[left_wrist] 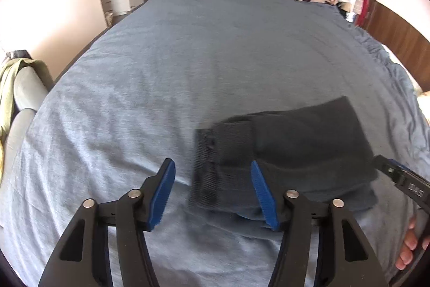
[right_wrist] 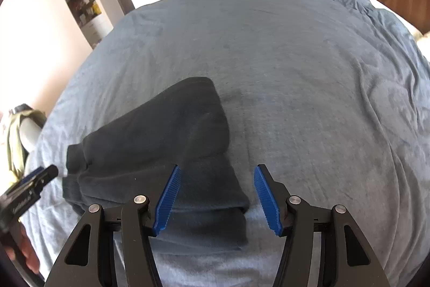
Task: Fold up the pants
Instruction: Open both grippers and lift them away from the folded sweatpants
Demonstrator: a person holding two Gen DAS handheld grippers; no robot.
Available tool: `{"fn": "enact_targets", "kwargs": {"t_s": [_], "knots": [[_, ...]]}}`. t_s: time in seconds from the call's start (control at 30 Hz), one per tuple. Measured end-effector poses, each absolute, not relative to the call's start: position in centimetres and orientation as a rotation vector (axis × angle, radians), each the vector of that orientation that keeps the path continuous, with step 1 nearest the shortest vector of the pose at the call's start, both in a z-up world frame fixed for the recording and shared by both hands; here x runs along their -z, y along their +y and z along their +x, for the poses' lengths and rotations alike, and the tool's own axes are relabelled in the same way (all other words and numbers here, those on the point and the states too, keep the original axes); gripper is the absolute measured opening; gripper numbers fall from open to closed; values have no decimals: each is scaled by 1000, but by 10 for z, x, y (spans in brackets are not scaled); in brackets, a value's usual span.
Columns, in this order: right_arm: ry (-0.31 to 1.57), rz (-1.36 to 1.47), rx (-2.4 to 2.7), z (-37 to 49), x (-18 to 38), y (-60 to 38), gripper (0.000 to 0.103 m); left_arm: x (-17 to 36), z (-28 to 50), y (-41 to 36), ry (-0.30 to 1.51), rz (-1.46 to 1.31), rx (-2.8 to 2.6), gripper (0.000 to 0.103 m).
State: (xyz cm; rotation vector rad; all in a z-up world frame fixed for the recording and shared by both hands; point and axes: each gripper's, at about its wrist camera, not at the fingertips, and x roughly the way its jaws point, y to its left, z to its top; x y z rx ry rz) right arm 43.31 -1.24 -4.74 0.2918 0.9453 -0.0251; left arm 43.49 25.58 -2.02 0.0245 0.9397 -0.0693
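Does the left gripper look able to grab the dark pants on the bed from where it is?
Probably yes. The left gripper is open right over the ribbed end of the folded pants, and nothing on the bed cover blocks it.

Folded dark pants [right_wrist: 161, 152] lie on the blue bedspread [right_wrist: 309, 71], right gripper [right_wrist: 215, 195] jaws apart above them

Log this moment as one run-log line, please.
pants: folded, lying on bed cover | left gripper: open, holds nothing | right gripper: open, holds nothing
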Motion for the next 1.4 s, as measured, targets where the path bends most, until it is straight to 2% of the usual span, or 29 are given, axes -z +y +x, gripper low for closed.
{"fn": "enact_targets", "kwargs": {"t_s": [0.27,0.5,0.63,0.67,0.73,0.8,0.9,1.03,1.4], "knots": [[1034,285,75,428,73,-31,58,67,428,258,1047,6,13,60],[1038,205,92,408,72,-37,58,51,397,239,1005,80,-55,58],[987,206,67,392,55,-52,58,27,371,217,931,96,-13,65],[963,199,55,386,48,-56,60,17,362,210,902,88,-4,69],[925,186,33,377,35,-61,76,1,349,199,857,67,15,74],[874,176,15,366,21,-66,77,-13,339,191,820,41,29,79],[820,172,-23,350,2,-72,85,-29,323,176,776,24,40,86],[760,131,-53,331,-15,-80,87,-39,301,156,738,42,13,93],[686,119,-129,298,-2,-105,89,-14,264,118,669,83,-11,94]]}}
